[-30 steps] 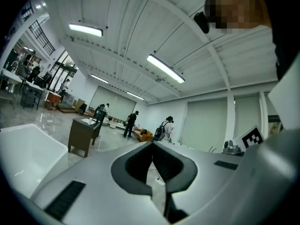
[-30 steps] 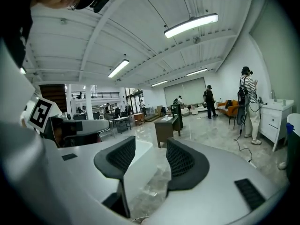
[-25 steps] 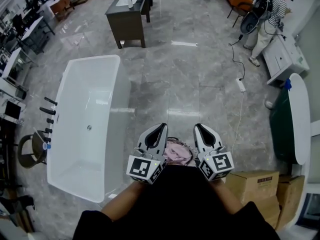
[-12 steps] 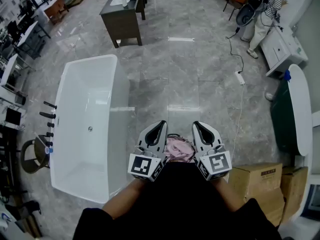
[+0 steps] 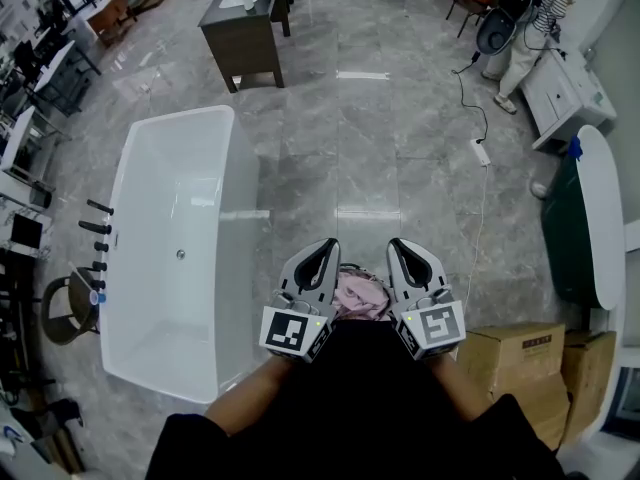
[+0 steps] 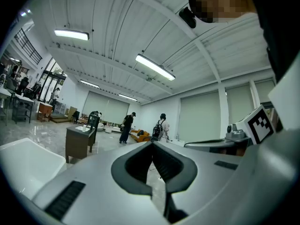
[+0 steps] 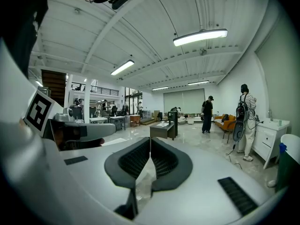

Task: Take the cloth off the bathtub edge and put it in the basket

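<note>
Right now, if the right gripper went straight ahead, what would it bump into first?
The right gripper points out over the floor, so nearby looks free. First in line seems to be the dark cabinet far across the room, though depth is unclear.

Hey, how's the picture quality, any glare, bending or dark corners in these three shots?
Head view: sharp and evenly lit, with bright glare streaks on the glossy floor. Left gripper view: strong fisheye bending, black corners, the ceiling lamp blown white. Right gripper view: same bending and dark rim.
</note>
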A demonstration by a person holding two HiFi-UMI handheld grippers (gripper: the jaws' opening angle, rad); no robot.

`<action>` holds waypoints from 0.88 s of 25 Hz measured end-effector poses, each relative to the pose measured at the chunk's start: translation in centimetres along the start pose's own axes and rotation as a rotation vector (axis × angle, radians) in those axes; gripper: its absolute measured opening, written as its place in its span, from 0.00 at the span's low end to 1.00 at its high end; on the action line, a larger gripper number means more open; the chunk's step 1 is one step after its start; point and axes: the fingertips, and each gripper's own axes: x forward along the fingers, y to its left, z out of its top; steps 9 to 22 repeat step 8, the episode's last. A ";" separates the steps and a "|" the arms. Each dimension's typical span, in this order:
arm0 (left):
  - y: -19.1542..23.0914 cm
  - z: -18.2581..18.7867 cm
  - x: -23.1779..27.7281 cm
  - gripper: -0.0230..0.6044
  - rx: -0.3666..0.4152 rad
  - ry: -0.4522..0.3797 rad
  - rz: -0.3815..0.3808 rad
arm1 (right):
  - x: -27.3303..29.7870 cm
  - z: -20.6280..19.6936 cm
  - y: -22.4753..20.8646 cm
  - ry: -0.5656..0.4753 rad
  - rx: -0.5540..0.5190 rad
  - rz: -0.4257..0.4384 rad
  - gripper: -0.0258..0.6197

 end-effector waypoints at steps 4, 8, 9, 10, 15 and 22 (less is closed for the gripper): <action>-0.2 0.3 -0.1 0.06 0.002 -0.012 -0.002 | -0.2 0.0 0.3 0.007 -0.008 0.008 0.09; -0.4 0.2 -0.3 0.06 0.016 -0.012 -0.001 | -0.3 -0.3 0.7 0.015 -0.011 0.015 0.09; -0.4 0.2 -0.3 0.06 0.016 -0.012 -0.001 | -0.3 -0.3 0.7 0.015 -0.011 0.015 0.09; -0.4 0.2 -0.3 0.06 0.016 -0.012 -0.001 | -0.3 -0.3 0.7 0.015 -0.011 0.015 0.09; -0.4 0.2 -0.3 0.06 0.016 -0.012 -0.001 | -0.3 -0.3 0.7 0.015 -0.011 0.015 0.09; -0.4 0.2 -0.3 0.06 0.016 -0.012 -0.001 | -0.3 -0.3 0.7 0.015 -0.011 0.015 0.09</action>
